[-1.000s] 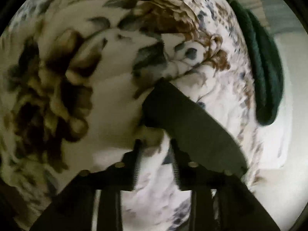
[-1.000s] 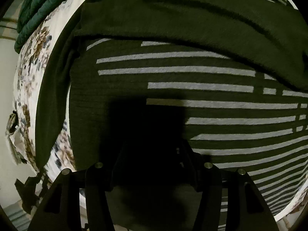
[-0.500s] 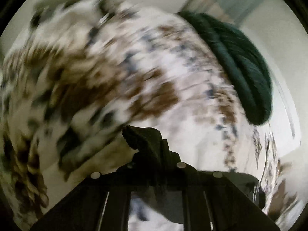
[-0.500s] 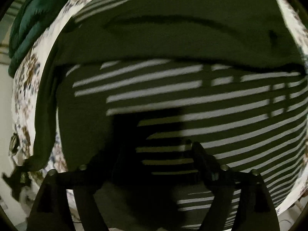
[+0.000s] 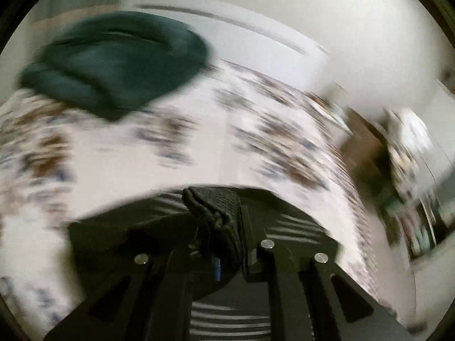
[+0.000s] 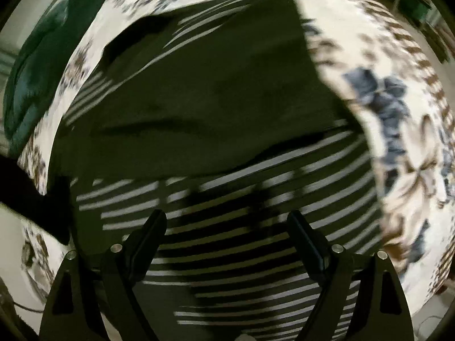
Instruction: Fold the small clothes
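Observation:
A dark garment with white stripes lies on a floral bedspread, its upper part folded over so the plain dark side shows. My right gripper is open above the striped lower part, holding nothing. My left gripper is shut on a dark knit edge of the striped garment and holds it lifted over the rest of the cloth. The left wrist view is blurred.
A folded dark green garment lies on the floral bedspread at the far left; it also shows in the right wrist view. A white wall is behind the bed. Furniture stands at the right.
My left gripper has lifted and carried the garment's dark edge, swinging the view over the bed. My right gripper has opened and drawn back from the striped cloth.

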{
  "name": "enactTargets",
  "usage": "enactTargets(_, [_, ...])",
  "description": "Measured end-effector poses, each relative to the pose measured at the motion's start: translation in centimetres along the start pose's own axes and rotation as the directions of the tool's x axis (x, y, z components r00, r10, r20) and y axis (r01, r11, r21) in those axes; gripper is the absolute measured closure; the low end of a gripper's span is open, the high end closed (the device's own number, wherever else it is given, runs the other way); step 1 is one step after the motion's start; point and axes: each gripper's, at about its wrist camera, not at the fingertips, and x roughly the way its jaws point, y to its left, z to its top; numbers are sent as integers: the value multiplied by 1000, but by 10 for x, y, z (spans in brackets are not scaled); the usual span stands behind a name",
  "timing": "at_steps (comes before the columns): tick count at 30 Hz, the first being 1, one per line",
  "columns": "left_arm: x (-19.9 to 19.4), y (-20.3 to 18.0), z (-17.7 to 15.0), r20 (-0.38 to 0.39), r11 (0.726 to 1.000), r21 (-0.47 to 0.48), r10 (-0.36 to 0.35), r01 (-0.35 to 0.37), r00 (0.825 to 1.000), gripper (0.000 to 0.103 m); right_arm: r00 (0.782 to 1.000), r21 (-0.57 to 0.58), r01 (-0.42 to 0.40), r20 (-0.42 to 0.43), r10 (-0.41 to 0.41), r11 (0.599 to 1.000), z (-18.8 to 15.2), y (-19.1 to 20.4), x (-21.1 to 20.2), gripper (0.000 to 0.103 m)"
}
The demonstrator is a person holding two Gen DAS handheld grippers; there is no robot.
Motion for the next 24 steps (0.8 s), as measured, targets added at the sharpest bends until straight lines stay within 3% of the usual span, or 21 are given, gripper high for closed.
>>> enactTargets(3, [49, -79, -17, -84, 992, 72, -94, 100, 992, 96, 1000, 49, 4, 8, -4, 999, 12, -45, -9, 15])
enactTargets(7, [94, -155, -47, -200, 976, 142, -137, 167, 970, 95, 1000, 95, 16, -12, -15, 995, 16, -93, -9, 15])
enactTargets(11, [116, -193, -77, -272, 971, 214, -48, 109, 961, 90, 999, 115, 16, -44, -11, 993, 15, -132, -11, 15])
enactTargets(12, [115, -194, -80, -267, 968, 235, -25, 91, 963, 81, 999, 119, 11, -51, -5, 993, 15, -141, -14, 15])
enactTargets(14, [103, -188, -85, -247, 961, 260, -23, 89, 969, 65, 998, 126, -2, -55, 9, 992, 15, -155, -23, 15])
enactTargets(16, [91, -172, -86, -226, 956, 290, 26, 42, 974, 22, 999, 136, -10, -44, 16, 991, 17, -167, -35, 15])
enactTargets(18, [81, -147, -87, -196, 956, 294, 71, -10, 978, 16, 999, 142, -14, -26, 17, 990, 24, -178, -51, 15])
enactTargets(21, [52, -80, -80, -108, 951, 262, 199, -165, 974, 16, 999, 109, -39, 6, 39, 993, 40, -168, -74, 15])
enactTargets(22, [44, -59, -78, -87, 946, 242, 244, -217, 966, 16, 998, 76, -56, 15, 55, 996, 47, -154, -81, 15])
enactTargets(24, [32, -3, -73, -59, 917, 171, 374, -360, 926, 16, 995, -52, -99, 12, 100, 994, 67, -107, -87, 15])
